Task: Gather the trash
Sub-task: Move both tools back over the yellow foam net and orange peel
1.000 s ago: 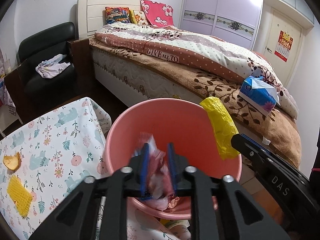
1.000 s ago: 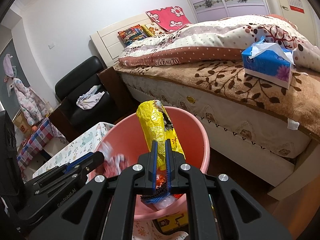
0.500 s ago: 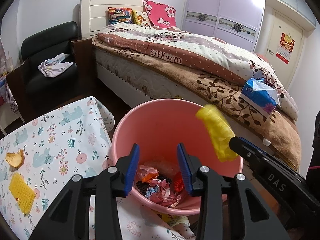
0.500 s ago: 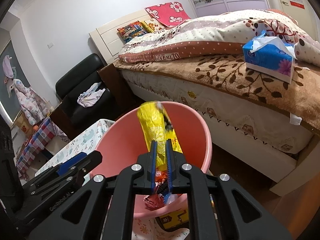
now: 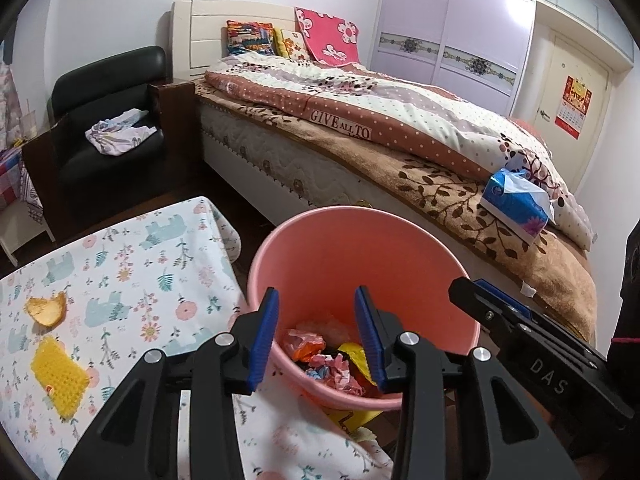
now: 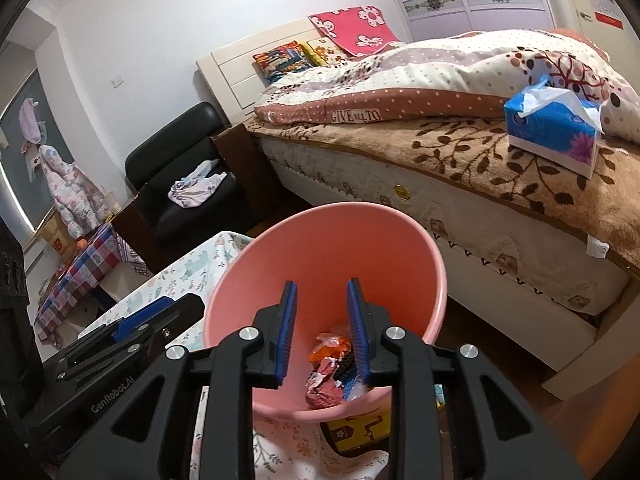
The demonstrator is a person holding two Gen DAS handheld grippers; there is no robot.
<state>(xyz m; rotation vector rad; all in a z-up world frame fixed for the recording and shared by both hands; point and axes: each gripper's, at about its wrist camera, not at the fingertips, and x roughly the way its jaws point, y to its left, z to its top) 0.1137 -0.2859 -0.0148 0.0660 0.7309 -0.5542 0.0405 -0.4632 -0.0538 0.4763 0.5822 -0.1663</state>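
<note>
A pink bin [image 5: 360, 240] stands beside the table and holds crumpled wrappers [image 5: 320, 356], including a yellow one [image 5: 354, 352]. It also shows in the right wrist view [image 6: 332, 240], with wrappers [image 6: 328, 376] at its bottom. My left gripper [image 5: 316, 320] is open and empty over the bin's near rim. My right gripper [image 6: 322, 316] is open and empty above the bin; it shows at the right of the left wrist view [image 5: 520, 328]. On the floral tablecloth [image 5: 132, 264] lie an orange peel [image 5: 46, 308] and a yellow waffle-textured piece [image 5: 60, 376].
A bed [image 5: 360, 152] with a brown blanket runs behind the bin, with a blue tissue pack [image 5: 516, 204] on it. A black armchair [image 5: 108, 120] with a cloth stands at the back left. A yellow box [image 6: 356, 428] lies on the floor under the bin.
Both grippers opened and let go: the left dropped a crumpled pink wrapper, the right dropped the yellow wrapper. Both pieces now lie in the bin.
</note>
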